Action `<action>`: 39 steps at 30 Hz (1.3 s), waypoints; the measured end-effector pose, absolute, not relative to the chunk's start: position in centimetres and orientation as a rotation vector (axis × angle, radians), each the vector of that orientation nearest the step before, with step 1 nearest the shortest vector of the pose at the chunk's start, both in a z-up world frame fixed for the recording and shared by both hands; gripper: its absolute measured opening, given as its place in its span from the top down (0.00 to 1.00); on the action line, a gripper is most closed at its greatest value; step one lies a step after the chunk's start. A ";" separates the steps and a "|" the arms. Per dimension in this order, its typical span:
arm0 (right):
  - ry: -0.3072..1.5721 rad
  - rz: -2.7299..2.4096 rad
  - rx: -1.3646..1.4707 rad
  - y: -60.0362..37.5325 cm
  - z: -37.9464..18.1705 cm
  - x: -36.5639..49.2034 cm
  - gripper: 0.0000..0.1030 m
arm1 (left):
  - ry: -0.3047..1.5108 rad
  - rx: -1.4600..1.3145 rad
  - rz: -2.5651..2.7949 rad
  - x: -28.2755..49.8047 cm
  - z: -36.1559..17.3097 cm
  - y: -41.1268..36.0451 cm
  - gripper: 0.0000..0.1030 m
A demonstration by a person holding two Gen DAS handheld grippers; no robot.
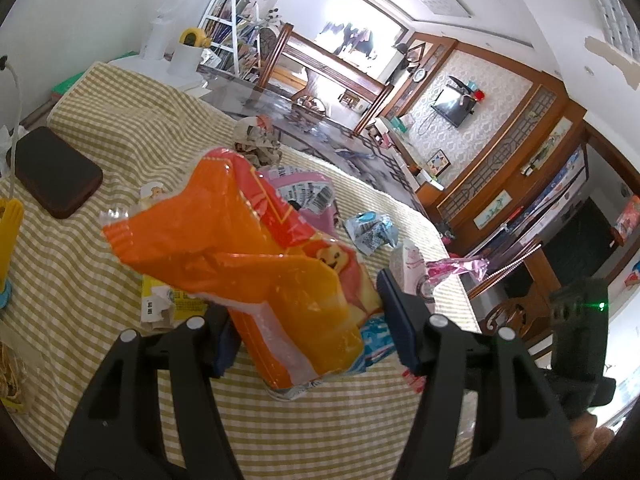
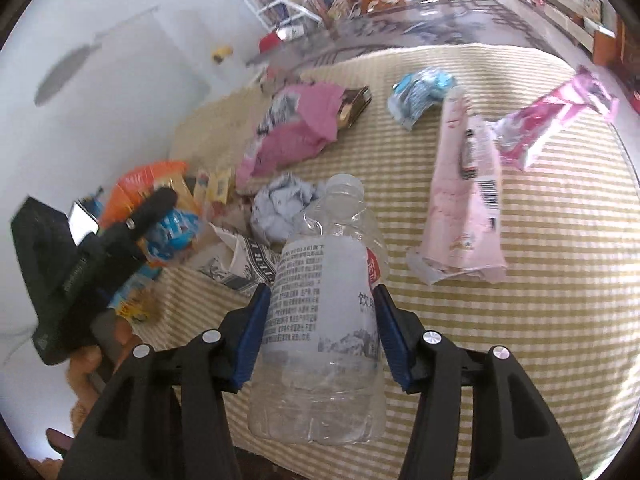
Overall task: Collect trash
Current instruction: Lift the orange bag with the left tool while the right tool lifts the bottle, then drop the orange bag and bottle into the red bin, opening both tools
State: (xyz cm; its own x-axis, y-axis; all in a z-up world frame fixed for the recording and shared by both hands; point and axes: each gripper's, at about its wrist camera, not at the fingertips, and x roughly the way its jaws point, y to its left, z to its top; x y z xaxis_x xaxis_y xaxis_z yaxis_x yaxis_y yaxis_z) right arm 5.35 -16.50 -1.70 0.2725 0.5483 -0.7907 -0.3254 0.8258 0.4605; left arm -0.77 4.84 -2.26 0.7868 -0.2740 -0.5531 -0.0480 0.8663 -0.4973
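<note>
Your left gripper (image 1: 310, 312) had matte black plastic arms w/ cut-out slots, each arm forked in two, a round silver screw head on every fork. Its finger pads (image 1: 396, 320) were dark navy, flat and ribbed. Your right gripper (image 2: 320, 332) was the same build: black forked arms, four silver screws, brighter blue pads (image 2: 252, 340). In the left wrist view the other unit's black housing showed at far right w/ a small green LED lit. In the right wrist view the left unit's boxy black body carried faint grey lettering, too blurred to read.
</note>
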 end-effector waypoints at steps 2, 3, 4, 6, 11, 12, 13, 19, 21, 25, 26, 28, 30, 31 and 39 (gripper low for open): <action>1.136 0.593 0.232 -17.4 -1.1 5.2 0.51 | 0.645 -0.498 -0.126 -1.0 -1.8 4.6 0.43; 1.126 0.595 0.238 -18.1 -0.7 5.2 0.51 | 0.634 -0.485 -0.123 -1.1 -1.4 4.4 0.43; 1.117 0.595 0.241 -18.3 -0.3 5.1 0.51 | 0.628 -0.476 -0.120 -1.2 -1.2 4.3 0.43; 1.095 0.588 0.238 -19.0 0.3 4.8 0.51 | 0.614 -0.456 -0.117 -1.4 -0.3 3.7 0.43; 1.056 0.584 0.277 -21.5 1.4 4.4 0.51 | 0.588 -0.428 -0.116 -1.7 1.2 2.1 0.43; 1.050 0.585 0.298 -22.2 1.7 4.4 0.51 | 0.576 -0.426 -0.115 -2.0 1.4 1.7 0.43; 1.046 0.583 0.306 -22.7 1.8 4.4 0.51 | 0.572 -0.428 -0.115 -2.1 1.5 1.4 0.43; 0.998 0.558 0.348 -26.3 3.1 4.1 0.50 | 0.599 -0.458 -0.176 -1.4 1.9 -1.5 0.43; 0.979 0.545 0.371 -27.9 3.5 3.7 0.50 | 0.604 -0.436 -0.203 -1.2 2.3 -3.1 0.43; 0.940 0.496 0.424 -31.7 4.0 3.1 0.50 | 0.622 -0.387 -0.269 -0.6 2.9 -6.8 0.43; 0.931 0.478 0.442 -32.9 3.9 2.9 0.50 | 0.631 -0.379 -0.288 -0.3 2.9 -7.8 0.43; 0.920 0.449 0.472 -34.8 3.7 2.7 0.50 | 0.646 -0.369 -0.318 0.0 2.7 -9.4 0.43; 0.907 0.410 0.509 -37.4 3.4 2.4 0.50 | 0.661 -0.346 -0.350 0.6 2.3 -11.7 0.43; 0.901 0.392 0.524 -38.5 3.2 2.2 0.50 | 0.671 -0.327 -0.359 1.1 2.1 -12.9 0.43; 0.864 0.152 0.607 -48.8 0.5 0.4 0.50 | 0.777 -0.237 -0.553 4.9 0.1 -23.3 0.43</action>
State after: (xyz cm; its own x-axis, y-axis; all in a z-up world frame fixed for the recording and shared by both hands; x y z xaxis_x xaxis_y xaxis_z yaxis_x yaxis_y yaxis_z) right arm 0.41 -48.78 0.46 0.6507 0.3625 -0.6672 0.1136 0.8223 0.5576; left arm 4.89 -23.29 0.08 0.5805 -0.5529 -0.5978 0.3832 0.8333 -0.3986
